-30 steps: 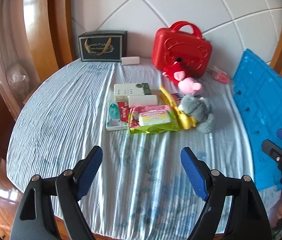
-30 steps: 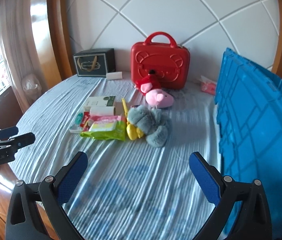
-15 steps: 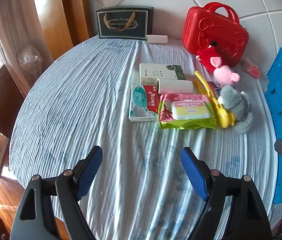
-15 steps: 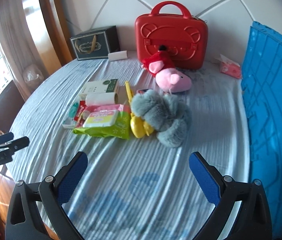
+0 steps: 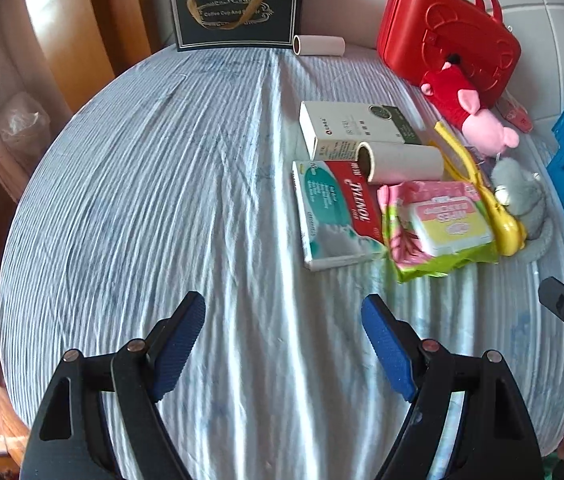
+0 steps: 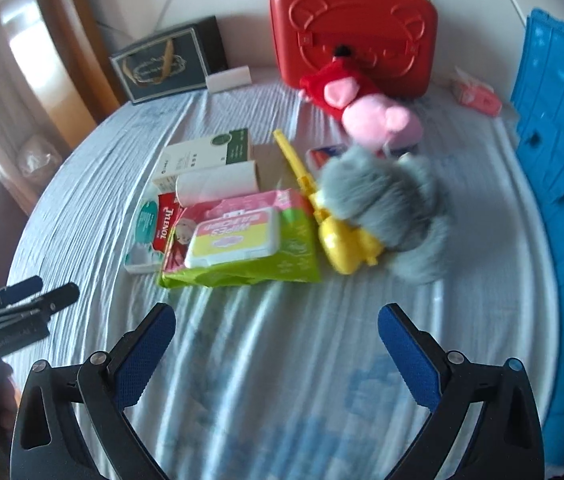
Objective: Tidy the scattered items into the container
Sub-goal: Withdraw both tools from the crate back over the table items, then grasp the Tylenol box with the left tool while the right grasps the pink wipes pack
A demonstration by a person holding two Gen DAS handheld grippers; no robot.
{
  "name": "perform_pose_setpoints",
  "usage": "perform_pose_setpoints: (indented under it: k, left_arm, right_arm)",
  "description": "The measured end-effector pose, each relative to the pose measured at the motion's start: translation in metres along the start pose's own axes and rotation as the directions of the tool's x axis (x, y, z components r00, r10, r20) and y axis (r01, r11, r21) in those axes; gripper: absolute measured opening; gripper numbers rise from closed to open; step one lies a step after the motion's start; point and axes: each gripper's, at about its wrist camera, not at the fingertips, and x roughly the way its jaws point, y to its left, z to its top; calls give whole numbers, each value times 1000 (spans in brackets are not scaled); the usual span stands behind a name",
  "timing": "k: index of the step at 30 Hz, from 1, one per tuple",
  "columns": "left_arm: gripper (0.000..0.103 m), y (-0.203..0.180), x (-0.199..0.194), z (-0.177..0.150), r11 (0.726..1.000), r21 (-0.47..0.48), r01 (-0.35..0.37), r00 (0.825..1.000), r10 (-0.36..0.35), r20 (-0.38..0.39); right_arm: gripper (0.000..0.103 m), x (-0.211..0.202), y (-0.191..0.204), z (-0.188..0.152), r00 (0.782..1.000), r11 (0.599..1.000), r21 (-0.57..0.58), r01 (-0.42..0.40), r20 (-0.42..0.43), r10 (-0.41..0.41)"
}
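Scattered items lie mid-table: a Tylenol box (image 5: 334, 212), a white roll (image 5: 400, 162), a white and green box (image 5: 356, 128), a wipes pack (image 5: 438, 228) (image 6: 237, 240), a yellow tool (image 5: 482, 196) (image 6: 338, 236), a grey plush (image 6: 386, 204) and a pink pig plush (image 6: 378, 116). The blue crate (image 6: 562, 160) stands at the right. My left gripper (image 5: 282, 340) is open and empty, short of the Tylenol box. My right gripper (image 6: 275, 348) is open and empty, just short of the wipes pack and grey plush.
A red toy case (image 6: 354, 28) and a dark gift bag (image 5: 237, 12) stand at the back by the wall, with another white roll (image 5: 318, 45) between them. A small pink packet (image 6: 476, 96) lies near the crate. The round table (image 5: 141, 200) has a striped cloth.
Both grippers have moved forward and lower toward the pile of items. Both stay open and empty. The items have not moved.
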Motion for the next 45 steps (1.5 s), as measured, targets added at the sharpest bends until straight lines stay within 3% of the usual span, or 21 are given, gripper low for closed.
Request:
perform_pose_setpoints:
  k: [10,15,19,22,25,27,30,34,39,45]
  left_arm:
    - [80,18,59,32,995,50,83,996,-82,-30]
    - [80,-6,67,42,989,56,135,990,-134,-35]
    - [80,-38,81,50,983,48,177,983,-174,-57]
    - [80,-59,98,56,991,53,124,990,-120,-70]
    - [81,-69,116,54,996,67,54,992,-46,-118]
    - [81,-74,115,50,994,104,22,995,-11,-104]
    - [81,-71,111,43,993,112,31,996,-22,-84]
    - [77,-66,109,39,993,110,43,997,-36,-65]
    - [77,-58,112,41,991,123,43,998,-38,-44]
    - [79,-58,114,46,988,143,49,998,-45,-32]
  right_arm:
    - [103,91,49,5,995,981,169,95,-29,-91]
    - [102,108,23,-3,986,968,193,160,-79,-147]
    - [102,96,-7,-10,963,954,142,264,-90,-253]
    - [102,89,-35,-10,948,939,140,314,-108,-300]
    - [102,81,-53,-10,953,944,143,297,-104,-284]
    - [103,75,-54,-8,967,958,138,250,-88,-240]
    - [103,75,-42,1,985,980,117,163,-72,-155]
    - [103,86,-23,12,992,990,91,110,-67,-105]
    - [103,111,-1,25,993,992,83,90,-86,-83]
    - [103,140,6,30,985,990,67,122,-127,-113]
